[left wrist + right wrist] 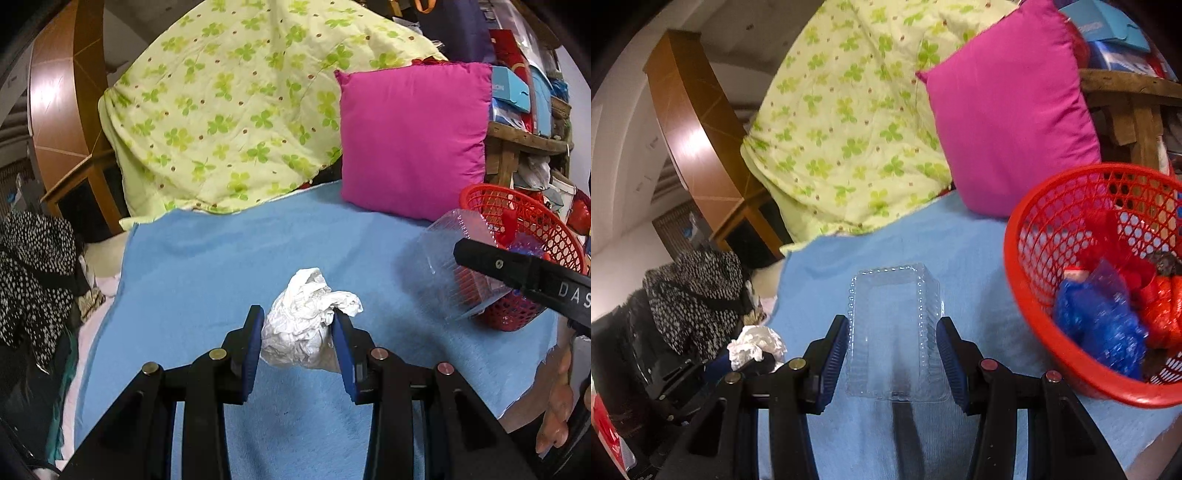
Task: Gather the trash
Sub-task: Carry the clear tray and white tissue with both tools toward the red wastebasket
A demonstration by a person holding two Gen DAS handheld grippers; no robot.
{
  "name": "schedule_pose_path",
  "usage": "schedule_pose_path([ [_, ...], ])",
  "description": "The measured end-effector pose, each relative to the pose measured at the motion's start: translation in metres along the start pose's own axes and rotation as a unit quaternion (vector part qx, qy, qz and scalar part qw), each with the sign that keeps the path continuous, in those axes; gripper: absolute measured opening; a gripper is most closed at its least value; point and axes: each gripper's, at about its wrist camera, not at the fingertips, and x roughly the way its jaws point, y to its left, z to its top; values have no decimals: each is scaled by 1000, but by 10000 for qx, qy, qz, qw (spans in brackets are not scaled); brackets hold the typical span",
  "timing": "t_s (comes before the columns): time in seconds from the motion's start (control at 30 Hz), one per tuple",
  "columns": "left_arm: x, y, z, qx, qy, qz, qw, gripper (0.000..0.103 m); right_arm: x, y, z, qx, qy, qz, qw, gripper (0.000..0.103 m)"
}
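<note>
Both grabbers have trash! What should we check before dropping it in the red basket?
1. Left gripper squeezing the paper wad: ok.
2. Right gripper squeezing the clear box: ok.
3. Both pieces lifted off the blue blanket: cannot tell.
4. Basket standing with its mouth open to us: ok.
5. Room inside: blue bag and red bag sit at the bottom, space above them: ok.
6. Box over the basket: not ok, it is left of the rim.
</note>
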Motion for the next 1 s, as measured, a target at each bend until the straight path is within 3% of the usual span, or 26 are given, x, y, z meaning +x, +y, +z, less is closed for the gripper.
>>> schedule_pose_path([
  [0.3,-12,-17,14,246,-151,13,9996,39,-20,-13,12,227,-347,23,9991,52],
  [1.0,-16,-38,31,532,-269,-64,9982,39,-39,-34,21,459,-643,67,9969,52],
])
